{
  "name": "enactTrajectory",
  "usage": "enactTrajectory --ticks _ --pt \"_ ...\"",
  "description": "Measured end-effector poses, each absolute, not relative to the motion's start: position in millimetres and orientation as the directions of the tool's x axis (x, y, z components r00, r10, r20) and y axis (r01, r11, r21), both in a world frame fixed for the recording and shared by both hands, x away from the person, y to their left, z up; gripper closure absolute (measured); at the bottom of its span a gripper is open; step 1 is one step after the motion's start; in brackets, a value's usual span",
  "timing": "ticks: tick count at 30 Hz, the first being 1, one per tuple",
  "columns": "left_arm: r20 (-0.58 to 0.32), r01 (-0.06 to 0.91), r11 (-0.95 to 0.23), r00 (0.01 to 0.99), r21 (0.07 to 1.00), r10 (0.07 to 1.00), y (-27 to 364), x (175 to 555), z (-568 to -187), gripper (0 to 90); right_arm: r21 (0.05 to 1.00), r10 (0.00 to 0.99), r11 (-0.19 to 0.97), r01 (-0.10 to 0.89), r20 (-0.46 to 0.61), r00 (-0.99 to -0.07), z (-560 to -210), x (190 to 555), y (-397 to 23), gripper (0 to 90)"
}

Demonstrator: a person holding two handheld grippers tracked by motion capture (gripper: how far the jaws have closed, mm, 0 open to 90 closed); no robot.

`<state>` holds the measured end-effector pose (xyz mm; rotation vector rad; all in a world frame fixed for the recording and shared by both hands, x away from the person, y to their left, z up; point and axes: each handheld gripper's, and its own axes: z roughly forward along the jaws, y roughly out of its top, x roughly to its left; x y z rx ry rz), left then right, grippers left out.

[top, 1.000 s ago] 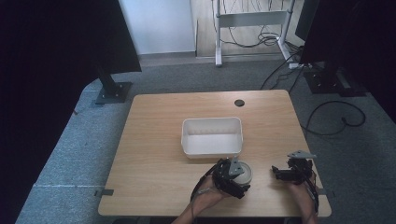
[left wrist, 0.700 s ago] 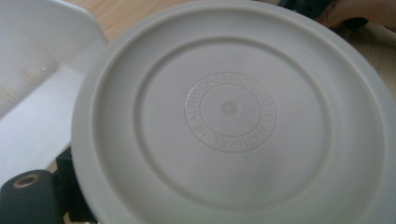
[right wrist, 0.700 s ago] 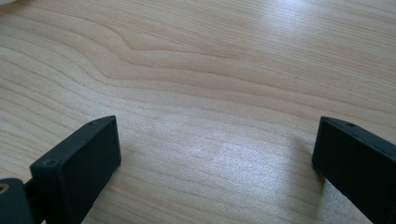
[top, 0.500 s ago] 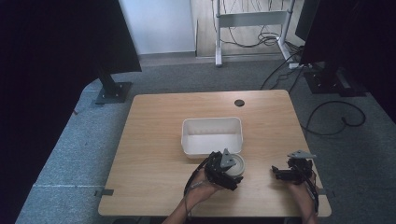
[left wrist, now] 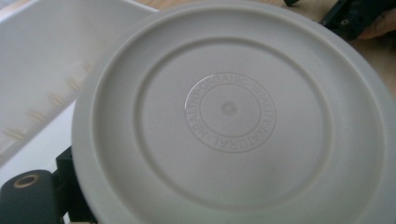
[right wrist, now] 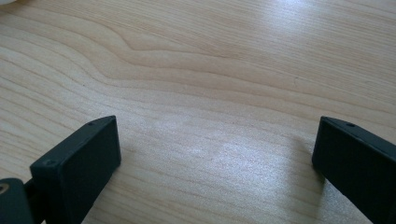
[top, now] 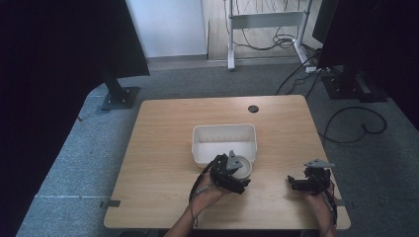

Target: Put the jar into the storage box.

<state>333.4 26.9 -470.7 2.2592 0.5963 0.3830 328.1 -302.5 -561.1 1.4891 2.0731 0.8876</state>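
We hold a round grey lid (left wrist: 233,112) in our left claw (top: 232,174). In the left claw view the lid sits so close that we see one black jaw tip peeking out at its lower left edge, so the claw looks closed on the lid's rim. We hold it by the rim because the lid is flat and thin, and the edge is the only part a claw can pinch. The lid faces us, and we can read small raised letters in a ring at its middle.

Just past the left claw, on its far side, is a white bin (top: 225,142). It sits in the middle of the desk (top: 163,143) with its open side up, and it looks empty. The lid (top: 240,167) is right at the bin's near wall, maybe a little over it. We think we are bringing the lid to the bin to drop it in, so we keep it up off the desk and near the rim.

Our right claw (top: 301,183) rests low over the desk, well off to the side of the left one. Its two jaws stand wide apart with bare wood between them (right wrist: 219,154), and it holds nothing. We keep it out of the way so it does not bump the lid.
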Motion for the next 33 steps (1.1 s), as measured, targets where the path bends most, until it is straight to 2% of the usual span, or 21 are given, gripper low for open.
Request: enactTrajectory --ticks 18,33 --pt "0.091 0.343 -0.577 0.8 0.741 0.592 45 360 -460 9.8 0.714 0.945 0.216 0.666 0.019 -0.327 -561 328 -303 0.8" --pt "0.12 0.356 -0.577 0.769 0.735 0.628 41 384 -459 9.8 0.714 0.945 0.216 0.666 0.019 -0.327 -561 328 -303 0.8"
